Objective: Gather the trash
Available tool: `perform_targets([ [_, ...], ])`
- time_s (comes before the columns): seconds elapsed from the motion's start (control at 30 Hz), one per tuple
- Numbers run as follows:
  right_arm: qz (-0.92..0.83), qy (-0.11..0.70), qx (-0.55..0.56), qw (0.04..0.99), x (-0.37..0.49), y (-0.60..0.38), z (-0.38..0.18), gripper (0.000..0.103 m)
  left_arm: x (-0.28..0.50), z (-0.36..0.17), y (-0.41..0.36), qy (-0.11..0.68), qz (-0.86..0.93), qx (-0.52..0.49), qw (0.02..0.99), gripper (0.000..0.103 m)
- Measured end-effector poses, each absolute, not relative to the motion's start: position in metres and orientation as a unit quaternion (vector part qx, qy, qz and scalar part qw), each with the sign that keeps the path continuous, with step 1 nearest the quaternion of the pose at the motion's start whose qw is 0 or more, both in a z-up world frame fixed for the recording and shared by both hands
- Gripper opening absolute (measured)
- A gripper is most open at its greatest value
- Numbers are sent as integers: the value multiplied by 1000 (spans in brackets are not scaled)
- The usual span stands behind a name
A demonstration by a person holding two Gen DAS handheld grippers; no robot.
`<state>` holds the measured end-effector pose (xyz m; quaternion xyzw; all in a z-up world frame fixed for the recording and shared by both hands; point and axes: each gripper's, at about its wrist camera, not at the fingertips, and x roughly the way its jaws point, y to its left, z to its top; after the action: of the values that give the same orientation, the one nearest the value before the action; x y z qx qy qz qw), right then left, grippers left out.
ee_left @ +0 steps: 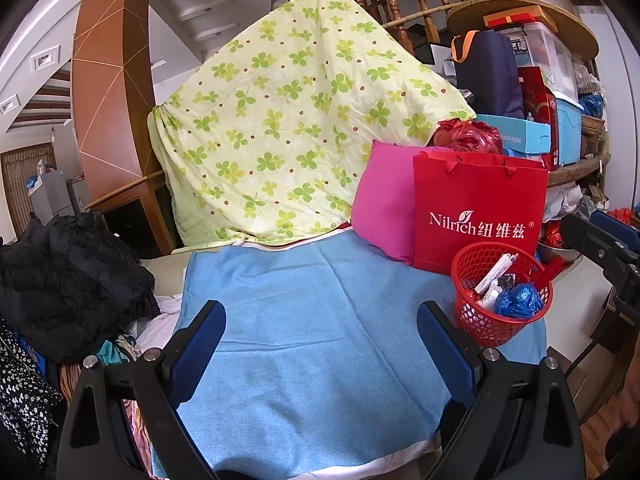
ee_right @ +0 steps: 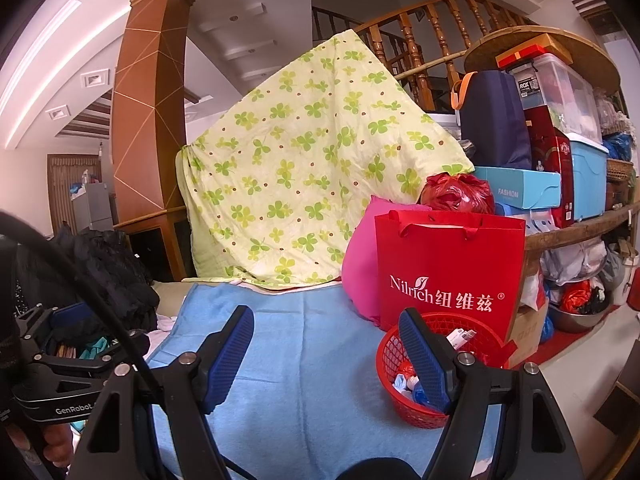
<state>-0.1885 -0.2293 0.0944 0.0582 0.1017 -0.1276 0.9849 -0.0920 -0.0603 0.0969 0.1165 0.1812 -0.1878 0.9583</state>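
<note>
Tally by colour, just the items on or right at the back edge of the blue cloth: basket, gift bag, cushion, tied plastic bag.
Red: 3 (mesh basket, Nilrich gift bag, tied plastic bag)
Pink: 1 (cushion)
Total: 4
The basket holds trash, including a crumpled blue piece; its contents are not counted.

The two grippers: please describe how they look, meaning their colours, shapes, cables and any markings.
Both the left gripper and the right gripper have a black angular frame with triangular cut-outs and silver bolts. Their jaws are long black fingers faced with blue textured pads. In the right wrist view, the left gripper's body carries white "GenRobot" lettering, and a black cable arcs above it. No sleeves are visible.
</note>
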Motion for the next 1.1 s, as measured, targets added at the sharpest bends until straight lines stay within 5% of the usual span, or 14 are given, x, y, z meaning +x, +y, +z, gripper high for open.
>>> perform_targets([
  [1.1,-127,127,77,981,-177,-230,71,78,-78,77,-66,209,-193,129,950,96],
])
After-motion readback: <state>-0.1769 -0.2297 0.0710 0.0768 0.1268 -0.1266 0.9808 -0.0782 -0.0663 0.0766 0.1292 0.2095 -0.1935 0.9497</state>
